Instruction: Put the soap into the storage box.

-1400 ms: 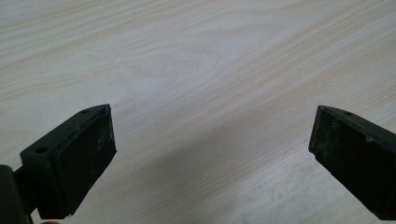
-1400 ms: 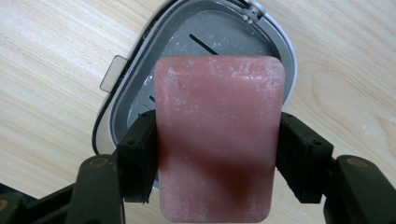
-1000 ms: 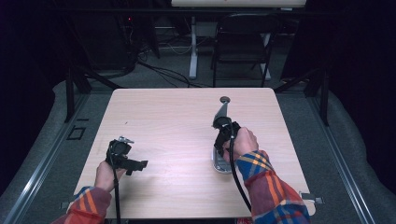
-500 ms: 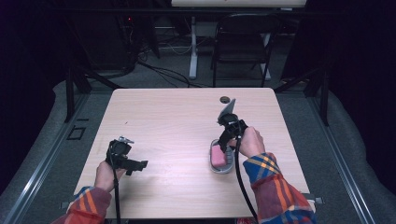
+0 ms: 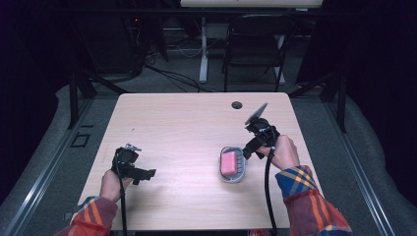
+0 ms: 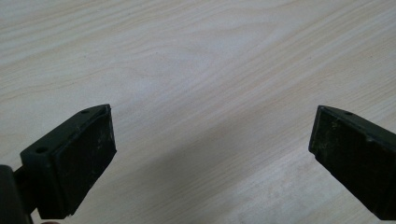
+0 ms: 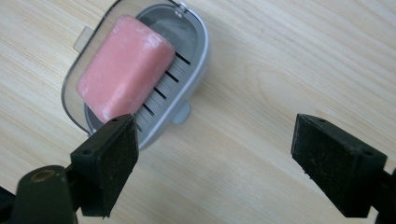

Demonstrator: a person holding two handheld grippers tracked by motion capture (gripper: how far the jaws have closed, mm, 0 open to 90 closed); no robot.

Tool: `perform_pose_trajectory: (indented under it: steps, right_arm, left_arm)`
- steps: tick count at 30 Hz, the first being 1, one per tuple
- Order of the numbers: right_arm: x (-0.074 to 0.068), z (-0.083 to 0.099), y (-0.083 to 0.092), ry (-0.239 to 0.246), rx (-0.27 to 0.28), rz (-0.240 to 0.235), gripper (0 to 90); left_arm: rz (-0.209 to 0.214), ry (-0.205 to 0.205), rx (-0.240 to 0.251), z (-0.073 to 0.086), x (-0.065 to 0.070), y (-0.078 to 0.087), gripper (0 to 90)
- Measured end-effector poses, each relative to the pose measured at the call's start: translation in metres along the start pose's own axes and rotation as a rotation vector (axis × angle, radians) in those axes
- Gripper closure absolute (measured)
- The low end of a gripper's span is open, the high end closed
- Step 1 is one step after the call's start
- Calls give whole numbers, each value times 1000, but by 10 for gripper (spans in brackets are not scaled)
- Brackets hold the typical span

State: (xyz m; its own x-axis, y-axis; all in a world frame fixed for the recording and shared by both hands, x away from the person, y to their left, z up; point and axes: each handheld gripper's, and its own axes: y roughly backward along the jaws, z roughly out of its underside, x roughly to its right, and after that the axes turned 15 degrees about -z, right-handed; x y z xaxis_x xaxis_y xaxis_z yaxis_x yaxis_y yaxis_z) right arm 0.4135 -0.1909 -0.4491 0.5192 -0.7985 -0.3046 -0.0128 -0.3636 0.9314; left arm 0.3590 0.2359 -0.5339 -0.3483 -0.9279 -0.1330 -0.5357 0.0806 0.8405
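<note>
A pink bar of soap [image 5: 228, 163] [image 7: 126, 65] lies slanted in a grey slotted soap dish [image 5: 239, 172] [image 7: 196, 60] on the right half of the wooden table [image 5: 187, 128]. My right gripper [image 5: 248, 149] [image 7: 215, 163] hovers just right of the dish. Its jaws have just been opening and nothing is between them, only bare wood. My left gripper [image 5: 144, 173] [image 6: 210, 154] rests near the table's front left corner. It is open over bare wood.
A small round hole [image 5: 237, 104] sits near the table's far edge. A dark chair [image 5: 255, 44] and cables stand on the floor beyond the table. Bare wood stretches between the two grippers.
The right gripper has drawn up and to the right, away from the dish, and its jaws have spread apart. The soap now lies uncovered in the dish. The left gripper has stayed put.
</note>
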Motion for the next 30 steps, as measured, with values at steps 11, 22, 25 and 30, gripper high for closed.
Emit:
perform_pose_trajectory:
  steps: [11,22,25,30]
  right_arm:
    - [29,42,12,-10,60,29,46]
    - [52,86,16,-11,155,59,22]
    - [54,99,12,5,196,61,18]
    - [59,120,3,16,292,56,1]
  left_arm:
    - [-4,-1,-5,0,0,0,5]
    - [-5,-2,-7,0,1,-1,5]
    - [-4,5,-8,0,1,-1,5]
    - [1,-9,-4,0,1,-1,5]
